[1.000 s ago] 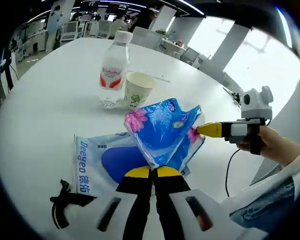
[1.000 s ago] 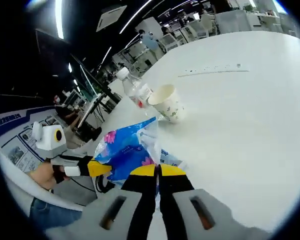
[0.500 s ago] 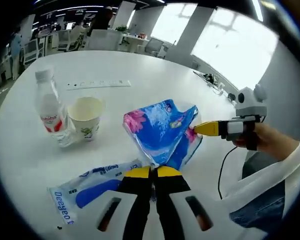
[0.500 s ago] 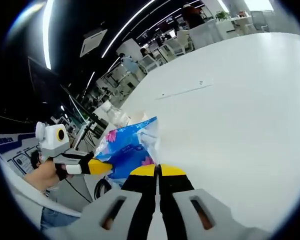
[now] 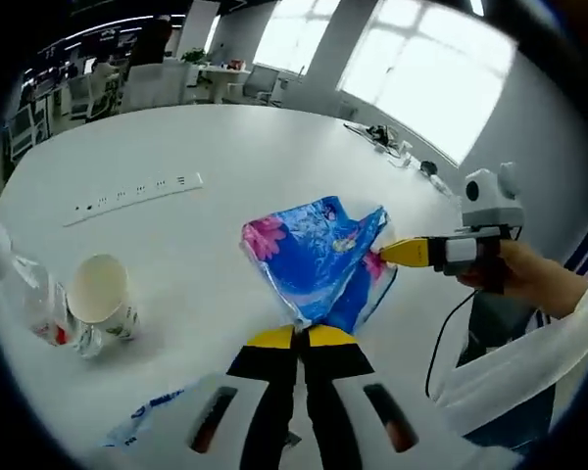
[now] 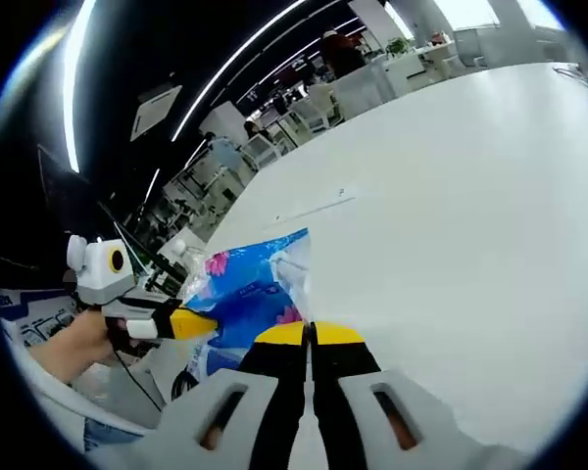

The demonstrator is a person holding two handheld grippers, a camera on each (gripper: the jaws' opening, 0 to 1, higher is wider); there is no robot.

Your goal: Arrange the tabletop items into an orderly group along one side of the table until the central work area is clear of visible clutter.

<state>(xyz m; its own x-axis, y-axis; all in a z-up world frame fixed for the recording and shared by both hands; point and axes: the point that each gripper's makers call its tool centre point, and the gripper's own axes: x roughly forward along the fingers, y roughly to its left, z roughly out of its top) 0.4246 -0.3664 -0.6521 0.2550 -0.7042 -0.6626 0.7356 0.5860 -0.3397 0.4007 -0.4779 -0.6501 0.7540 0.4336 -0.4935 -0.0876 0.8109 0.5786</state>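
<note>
Left gripper (image 5: 299,336) and right gripper (image 6: 312,333), jaws closed, pinch opposite ends of blue packet (image 5: 318,257) above table (image 5: 225,206); cup (image 5: 103,297) near left edge.

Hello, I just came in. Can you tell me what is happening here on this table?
A person is tidying a white table. Both hand-held grippers hold one blue flowered packet above it: the left hand-held gripper pinches its lower edge, the right hand-held gripper its side. A paper cup and a plastic bottle stand together on the table.
</note>
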